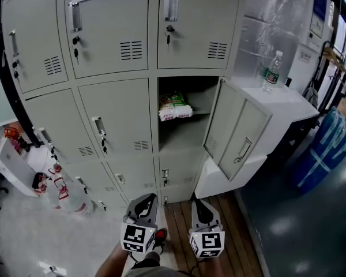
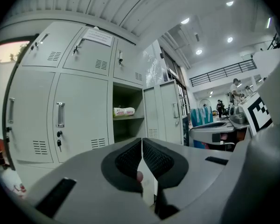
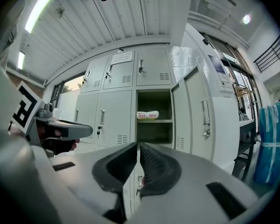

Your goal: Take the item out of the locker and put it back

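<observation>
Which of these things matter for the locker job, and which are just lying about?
Job: open locker, door, packet on the shelf, left gripper and right gripper, both shut and empty.
Lying about: water bottle, blue bin, bottles at lower left, closed lockers.

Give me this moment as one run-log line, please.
locker door: open | packet: on shelf inside | left gripper: shut, empty | right gripper: shut, empty
</observation>
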